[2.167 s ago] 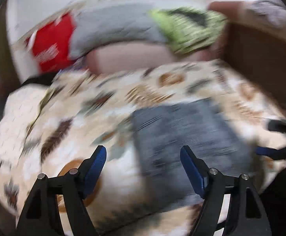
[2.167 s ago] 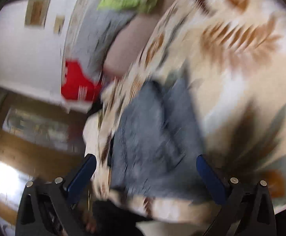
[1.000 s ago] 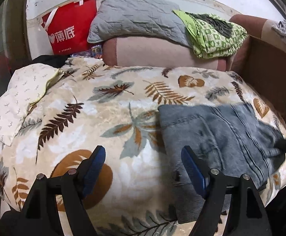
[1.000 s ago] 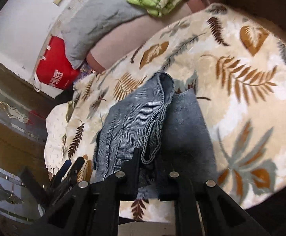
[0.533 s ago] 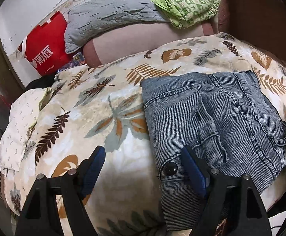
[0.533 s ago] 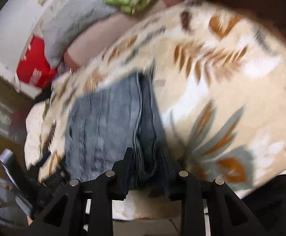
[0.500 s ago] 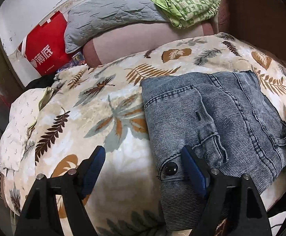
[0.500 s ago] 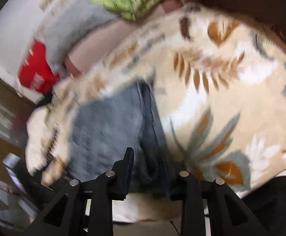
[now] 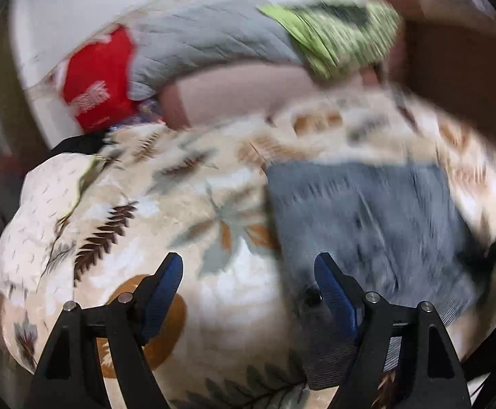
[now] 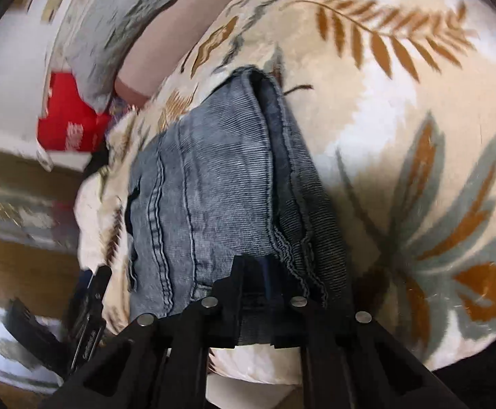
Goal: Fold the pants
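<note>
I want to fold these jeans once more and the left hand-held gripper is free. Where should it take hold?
Probably the near left corner of the jeans, by the dark button, approached from the open blanket side. That edge lies exposed beside the open left hand-held gripper.

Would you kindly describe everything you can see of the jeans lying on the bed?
The jeans are grey-blue washed denim with a fine ribbed weave, dark double-stitched seams and a dark button near the waistband. They lie folded into a roughly rectangular stack of several layers on the leaf-patterned blanket, near its front edge. The right gripper is shut on their near edge. The left gripper hangs open above the blanket at their button-side edge, one of its fingers over the denim.
</note>
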### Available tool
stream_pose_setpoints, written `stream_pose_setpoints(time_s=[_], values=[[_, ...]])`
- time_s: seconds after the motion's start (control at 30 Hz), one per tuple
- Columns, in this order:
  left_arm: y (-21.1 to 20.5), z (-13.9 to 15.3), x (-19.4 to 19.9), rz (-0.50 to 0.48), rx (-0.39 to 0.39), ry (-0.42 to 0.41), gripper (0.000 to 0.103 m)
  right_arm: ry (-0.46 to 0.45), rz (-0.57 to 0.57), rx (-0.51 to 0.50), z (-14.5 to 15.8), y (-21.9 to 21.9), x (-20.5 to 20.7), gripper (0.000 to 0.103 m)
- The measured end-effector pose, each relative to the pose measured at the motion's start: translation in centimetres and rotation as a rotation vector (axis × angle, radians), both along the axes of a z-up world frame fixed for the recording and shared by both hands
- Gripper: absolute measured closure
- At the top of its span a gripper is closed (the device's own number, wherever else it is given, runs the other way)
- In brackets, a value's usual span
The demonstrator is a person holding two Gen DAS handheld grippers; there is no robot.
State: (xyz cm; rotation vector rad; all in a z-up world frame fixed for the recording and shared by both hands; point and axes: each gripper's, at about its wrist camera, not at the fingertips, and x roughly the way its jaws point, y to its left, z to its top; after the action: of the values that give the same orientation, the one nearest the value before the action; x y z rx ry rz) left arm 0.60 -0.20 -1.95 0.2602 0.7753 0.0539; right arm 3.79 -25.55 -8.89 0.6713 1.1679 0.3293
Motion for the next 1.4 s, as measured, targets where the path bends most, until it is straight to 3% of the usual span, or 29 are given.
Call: stream_pose_setpoints(time_s=[0.03,0.13,0.17,0.27,0.37,0.4,0.43,0.5,0.57,0.63,0.7,0.77,0.83,0.93,1.0,1.07,1.1,1.13,1.27,1.37,1.4], values=[[-1.0,-1.6,0.3,-0.036,0.06,0.049,0.023,-0.012,0.015,-0.043,0.9,0.5,0.1,0.089],[-1.9,-2.0,-0.5,-0.034,0.12,-0.016,0.023,-0.125,0.035,-0.109,5.2,2.0,0.4,0.085],[-2.1,-2.0,-0.4,-0.038,0.129,-0.014,0.023,-0.16,0.046,-0.108,6.5,2.4,1.0,0.077],[-1.7,-2.1,-0.2,-0.037,0.101,-0.002,0.023,-0.225,0.102,-0.054,9.0,4.3,4.1,0.037],[-1.5,-2.1,-0.2,-0.038,0.082,0.003,0.023,-0.179,0.162,0.073,7.7,5.3,7.9,0.037],[-1.4,-2.1,-0.2,-0.041,0.075,0.005,0.023,-0.131,0.174,0.059,6.4,5.8,9.3,0.038],[-1.4,-1.9,-0.1,-0.049,0.058,0.005,0.023,-0.077,0.163,-0.034,4.6,5.8,10.4,0.043],[-1.0,-1.5,-0.1,-0.054,0.031,0.006,0.023,0.034,0.126,-0.041,0.7,4.7,11.5,0.097],[0.2,-0.3,-0.7,-0.05,-0.034,-0.03,0.023,0.026,0.105,-0.003,0.1,3.8,10.9,0.098],[1.1,0.6,-1.1,-0.022,-0.078,-0.077,0.023,-0.009,0.139,-0.072,0.9,4.6,10.4,0.098],[1.5,0.4,-0.9,-0.008,-0.104,-0.062,0.023,-0.018,0.148,-0.111,1.3,5.0,10.1,0.098],[0.3,-2.2,0.1,-0.055,-0.054,0.066,0.023,-0.031,0.159,-0.158,2.3,5.7,9.6,0.094],[-0.5,-2.7,-0.8,-0.065,0.011,0.0,0.023,-0.06,0.18,-0.207,3.4,6.1,8.7,0.092],[-0.7,-2.3,-0.6,-0.065,0.017,0.016,0.023,-0.142,0.213,-0.265,5.6,6.4,6.0,0.084],[-0.2,-2.4,-0.5,-0.05,-0.026,0.029,0.023,-0.163,0.209,-0.281,5.7,6.1,4.2,0.066],[0.0,-2.3,-0.4,-0.054,-0.054,0.038,0.023,-0.107,0.217,-0.39,3.4,6.2,3.7,0.047],[0.1,-2.0,-0.5,-0.054,-0.062,0.04,0.023,-0.093,0.251,-0.415,1.4,6.4,3.4,0.046],[0.4,-1.7,-0.6,-0.051,-0.073,0.029,0.023,-0.14,0.241,-0.416,1.6,6.4,3.0,0.047],[2.2,0.4,-1.2,-0.001,-0.169,-0.06,0.023,-0.162,0.218,-0.489,3.8,7.2,2.1,0.047],[2.8,0.1,-0.6,0.022,-0.186,-0.035,0.023,-0.249,0.224,-0.47,6.1,7.6,0.4,0.046],[2.9,-0.2,-0.4,0.029,-0.186,-0.019,0.023,-0.254,0.225,-0.455,6.1,7.7,-0.1,0.042]])
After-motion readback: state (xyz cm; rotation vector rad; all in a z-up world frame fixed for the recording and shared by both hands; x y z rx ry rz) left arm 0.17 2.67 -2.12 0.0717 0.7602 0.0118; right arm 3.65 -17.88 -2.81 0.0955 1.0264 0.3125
